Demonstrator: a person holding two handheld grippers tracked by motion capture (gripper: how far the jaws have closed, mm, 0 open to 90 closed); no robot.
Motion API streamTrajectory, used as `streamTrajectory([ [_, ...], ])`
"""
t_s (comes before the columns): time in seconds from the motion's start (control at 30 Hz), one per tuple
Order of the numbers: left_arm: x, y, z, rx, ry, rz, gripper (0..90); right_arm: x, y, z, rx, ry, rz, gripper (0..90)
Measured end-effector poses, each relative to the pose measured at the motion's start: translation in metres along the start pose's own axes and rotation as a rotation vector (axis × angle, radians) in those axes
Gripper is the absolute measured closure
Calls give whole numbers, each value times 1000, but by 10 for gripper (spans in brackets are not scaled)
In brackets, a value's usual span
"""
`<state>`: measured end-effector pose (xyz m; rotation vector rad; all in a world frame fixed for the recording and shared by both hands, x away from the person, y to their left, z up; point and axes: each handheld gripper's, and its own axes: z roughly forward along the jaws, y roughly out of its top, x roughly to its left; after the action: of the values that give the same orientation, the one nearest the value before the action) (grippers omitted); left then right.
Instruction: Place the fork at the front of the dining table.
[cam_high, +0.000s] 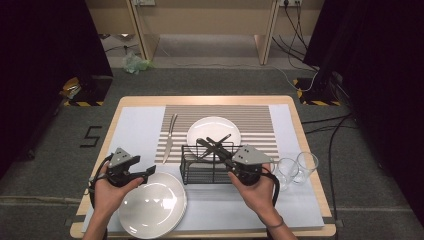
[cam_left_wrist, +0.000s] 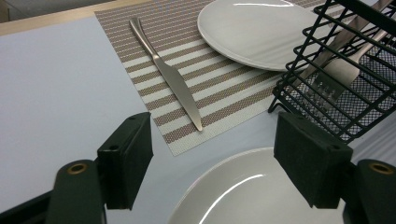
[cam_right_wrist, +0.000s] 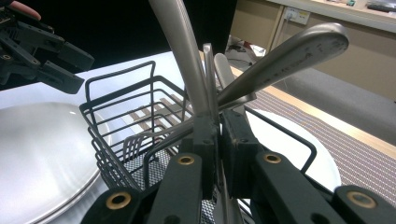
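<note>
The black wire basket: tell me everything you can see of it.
The black wire basket is a small rectangular caddy of thin dark metal rods with a fine mesh floor. It stands upright on the table between the two white plates, at the near edge of the striped placemat. Metal cutlery leans inside it, a fork among it. The right gripper reaches over its rim, jaws shut on a flat handle.
</note>
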<state>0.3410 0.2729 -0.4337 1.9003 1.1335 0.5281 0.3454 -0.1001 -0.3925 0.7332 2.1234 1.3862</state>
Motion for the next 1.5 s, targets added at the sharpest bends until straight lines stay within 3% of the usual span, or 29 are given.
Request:
streamTrajectory([
  [0.7, 1, 0, 0, -5, 6, -5, 276, -5, 5, -12, -45, -13, 39, 874],
  [1.5, 3, -2, 0, -5, 7, -14, 276, -6, 14, -23, -121, -3, 43, 875],
])
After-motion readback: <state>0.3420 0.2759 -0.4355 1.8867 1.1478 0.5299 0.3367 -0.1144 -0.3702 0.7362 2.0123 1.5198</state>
